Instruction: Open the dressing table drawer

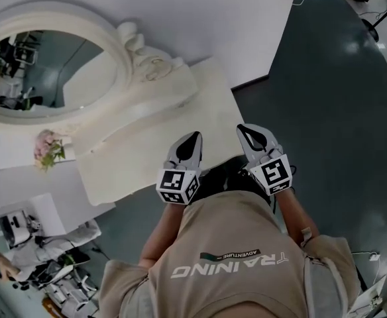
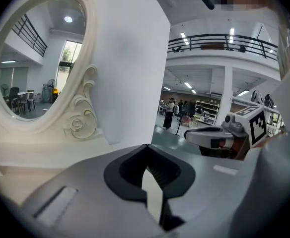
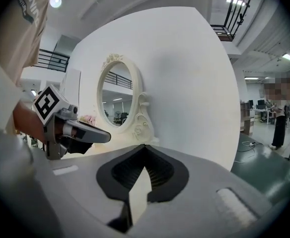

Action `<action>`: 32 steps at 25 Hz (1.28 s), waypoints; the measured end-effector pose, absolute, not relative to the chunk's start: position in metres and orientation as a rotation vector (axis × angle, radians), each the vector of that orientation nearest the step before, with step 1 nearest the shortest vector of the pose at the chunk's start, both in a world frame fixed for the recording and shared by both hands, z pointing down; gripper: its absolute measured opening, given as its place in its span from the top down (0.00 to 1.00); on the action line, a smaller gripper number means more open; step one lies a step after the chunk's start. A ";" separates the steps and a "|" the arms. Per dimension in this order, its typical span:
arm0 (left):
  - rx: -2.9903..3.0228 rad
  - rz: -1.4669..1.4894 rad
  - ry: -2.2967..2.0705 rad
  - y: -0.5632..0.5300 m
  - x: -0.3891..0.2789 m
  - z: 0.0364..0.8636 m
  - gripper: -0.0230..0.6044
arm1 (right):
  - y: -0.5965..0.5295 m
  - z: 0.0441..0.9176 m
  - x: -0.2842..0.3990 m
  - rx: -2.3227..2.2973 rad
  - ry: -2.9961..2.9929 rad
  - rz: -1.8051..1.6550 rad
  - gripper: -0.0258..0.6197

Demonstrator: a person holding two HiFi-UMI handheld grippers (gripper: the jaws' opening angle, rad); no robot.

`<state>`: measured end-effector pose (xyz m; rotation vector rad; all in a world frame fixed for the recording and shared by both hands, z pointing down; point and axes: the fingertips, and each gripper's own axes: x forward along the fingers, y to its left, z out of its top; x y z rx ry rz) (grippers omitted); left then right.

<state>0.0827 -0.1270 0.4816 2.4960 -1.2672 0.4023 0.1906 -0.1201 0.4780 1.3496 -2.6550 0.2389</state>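
**A:** Drawer isn't in any view. My guess is it's under the front edge of the tabletop [image 1: 147, 158], hidden by the person. Mirror [image 1: 41, 71] far left, pink flowers [image 1: 48, 148] beside it.
**B:** Left gripper [image 1: 192, 141] is pressed together and empty. Right gripper [image 1: 252, 136] is the same. They sit side by side over the near edge.
**A:** So: drop below the edge, find the pull, spread one gripper, pinch it square and draw straight back. The body's close, so step back first.
**B:** Any text?
**A:** Shirt [image 1: 233, 244] reads "TRAINING", with a small "ADVENTURE" next to it. Cubes [image 1: 178, 185] carry square markers only.
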 end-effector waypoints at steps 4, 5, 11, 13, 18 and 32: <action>2.489 0.359 -1.287 -0.142 0.059 0.488 0.93 | -0.135 0.479 0.166 1.315 -2.645 0.221 0.96; 2.492 0.350 -1.287 -0.148 0.053 0.490 0.93 | -0.140 0.478 0.161 1.327 -2.637 0.223 0.96; 2.503 0.326 -1.265 -0.162 0.025 0.492 0.93 | -0.152 0.478 0.143 1.352 -2.580 0.281 0.96; 2.516 0.325 -1.256 -0.168 0.017 0.494 0.93 | -0.160 0.481 0.138 1.376 -2.536 0.281 0.96; 2.525 0.335 -1.238 -0.176 -0.007 0.500 0.93 | -0.179 0.481 0.125 1.503 -2.467 0.341 0.96; 2.374 0.243 -1.364 -0.198 -0.018 0.510 0.93 | -0.201 0.481 0.112 1.340 -2.496 0.313 0.96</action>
